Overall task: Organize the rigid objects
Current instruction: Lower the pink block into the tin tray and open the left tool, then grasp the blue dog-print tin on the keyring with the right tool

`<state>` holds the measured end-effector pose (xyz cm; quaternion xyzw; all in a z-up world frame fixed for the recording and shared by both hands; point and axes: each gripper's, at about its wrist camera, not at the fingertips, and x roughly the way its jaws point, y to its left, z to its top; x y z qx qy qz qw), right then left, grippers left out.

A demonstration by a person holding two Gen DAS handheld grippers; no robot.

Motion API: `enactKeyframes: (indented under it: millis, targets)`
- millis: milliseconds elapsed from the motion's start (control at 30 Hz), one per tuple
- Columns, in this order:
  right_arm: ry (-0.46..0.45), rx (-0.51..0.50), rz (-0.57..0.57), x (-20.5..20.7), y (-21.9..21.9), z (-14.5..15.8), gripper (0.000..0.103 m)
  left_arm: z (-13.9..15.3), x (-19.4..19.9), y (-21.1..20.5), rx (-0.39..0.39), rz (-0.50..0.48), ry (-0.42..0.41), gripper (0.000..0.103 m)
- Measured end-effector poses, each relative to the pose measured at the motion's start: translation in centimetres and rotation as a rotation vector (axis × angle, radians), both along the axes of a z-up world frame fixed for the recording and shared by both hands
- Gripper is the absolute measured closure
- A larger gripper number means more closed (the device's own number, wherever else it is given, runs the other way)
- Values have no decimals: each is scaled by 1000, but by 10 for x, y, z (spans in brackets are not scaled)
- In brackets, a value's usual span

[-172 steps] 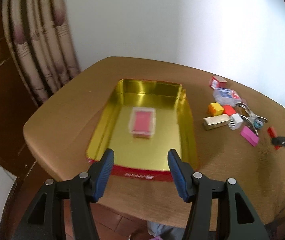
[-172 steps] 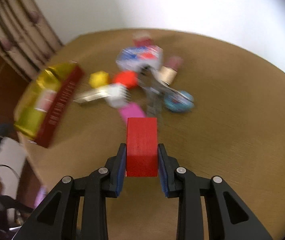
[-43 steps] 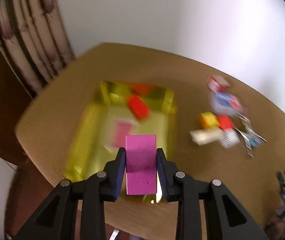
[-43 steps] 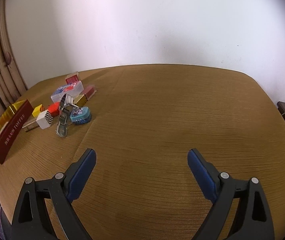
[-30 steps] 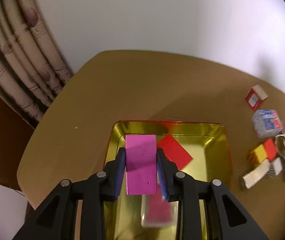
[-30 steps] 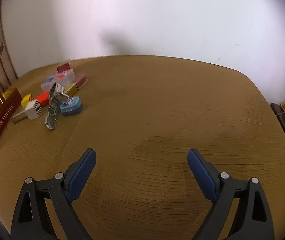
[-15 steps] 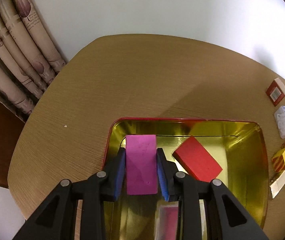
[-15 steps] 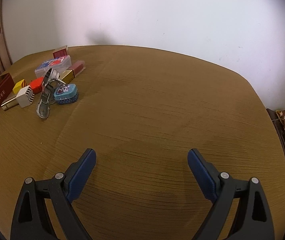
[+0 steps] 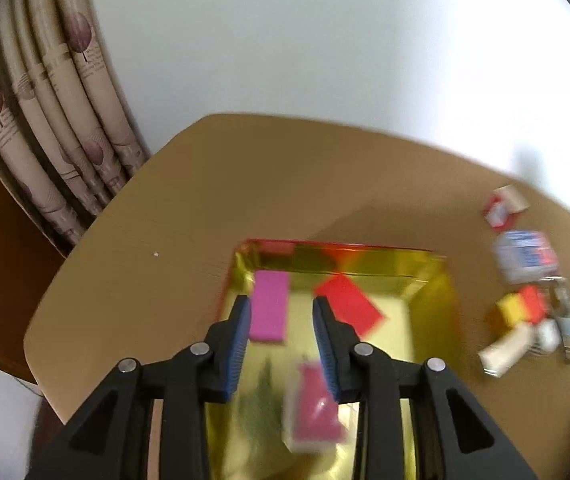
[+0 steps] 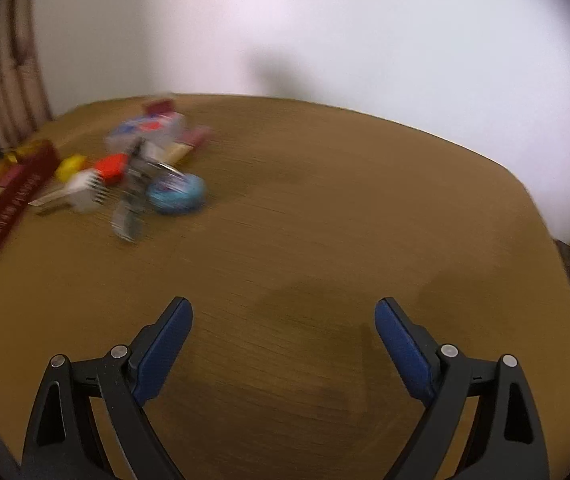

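Note:
A gold tray with a red rim (image 9: 433, 280) lies on the round brown table. In it lie a pink block (image 9: 269, 310) at the far left, a red block (image 9: 351, 306) beside it, and a clear case with a pink insert (image 9: 317, 412) nearer to me. My left gripper (image 9: 281, 320) hovers above the tray, jaws slightly apart and empty, the pink block beyond its left finger. My right gripper (image 10: 283, 332) is wide open and empty over bare table. A blurred pile of small objects (image 10: 141, 172) lies to its far left, beside the tray (image 10: 9, 200).
The pile holds a yellow block (image 9: 507, 312), a red block (image 9: 535, 304), a clear card case (image 9: 525, 258), a small red-white box (image 9: 503, 204), a white bar (image 9: 507, 350), a blue oval tin (image 10: 177, 194) and metal clips. Curtains (image 9: 45, 120) hang beyond the left table edge.
My left gripper has opened, let the pink block go into the tray's far left corner and drawn back. My right gripper stays open and has swung slightly; its view is blurred.

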<state>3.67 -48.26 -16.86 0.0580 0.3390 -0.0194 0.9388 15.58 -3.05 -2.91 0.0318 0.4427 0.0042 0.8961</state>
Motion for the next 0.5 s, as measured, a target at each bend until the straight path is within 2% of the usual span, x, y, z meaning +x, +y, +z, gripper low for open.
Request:
enactKeyframes:
  millis: [33,133,267,367,500]
  targets:
    - [-8,3,21,4,4,4,19,6,-13,-5,-29,-8,-9,66]
    - [-15,-10,85,26,18,15,27,14,-52,-22,-125,-46,1,64]
    - [-11,-20,147,60,27,19,29,3,-94,-50,-243,-112,75,64]
    - [-3,-55,179,80,29,18,29,-9,-112,-75,-260,-165,133,64]
    - [11,32,238,97,25,17,28,-18,-119,-98,-249,-215,179,64]
